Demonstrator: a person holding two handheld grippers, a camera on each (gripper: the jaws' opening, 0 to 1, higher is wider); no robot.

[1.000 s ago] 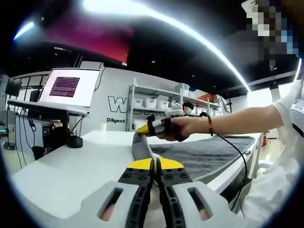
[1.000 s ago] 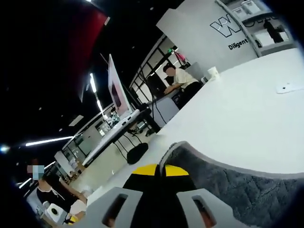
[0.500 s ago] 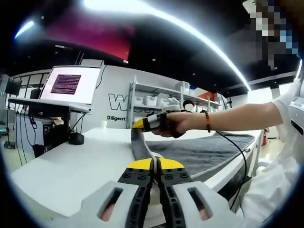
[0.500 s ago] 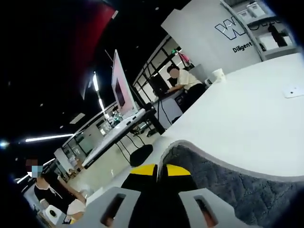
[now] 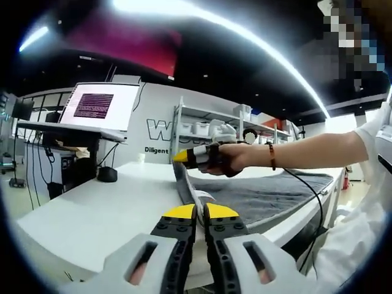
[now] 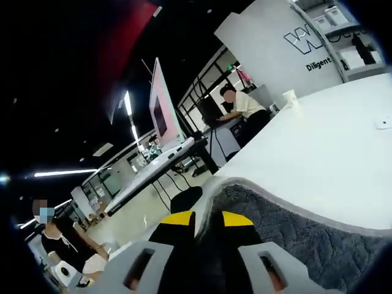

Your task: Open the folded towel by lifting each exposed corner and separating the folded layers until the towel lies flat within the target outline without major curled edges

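While the left gripper (image 5: pixel 200 212) clamps the grey towel (image 5: pixel 269 196) edge, the right gripper (image 6: pixel 208 219) grips a far raised corner above the white table (image 5: pixel 98 208).

Towel (image 5: pixel 263 196): grey cloth, matt, rough quilted pile, smoother pale hem. Table (image 5: pixel 98 214): white, smooth, faint sheen. Left gripper (image 5: pixel 200 212) and right gripper (image 6: pixel 207 218): hard plastic jaws, yellow-tipped black on matt grey bodies.

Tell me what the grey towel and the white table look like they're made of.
Grey towel: soft terry-like cloth, judging by its nubby pile and smooth hemmed edge. White table: hard, smooth top, probably laminate, with a faint sheen.
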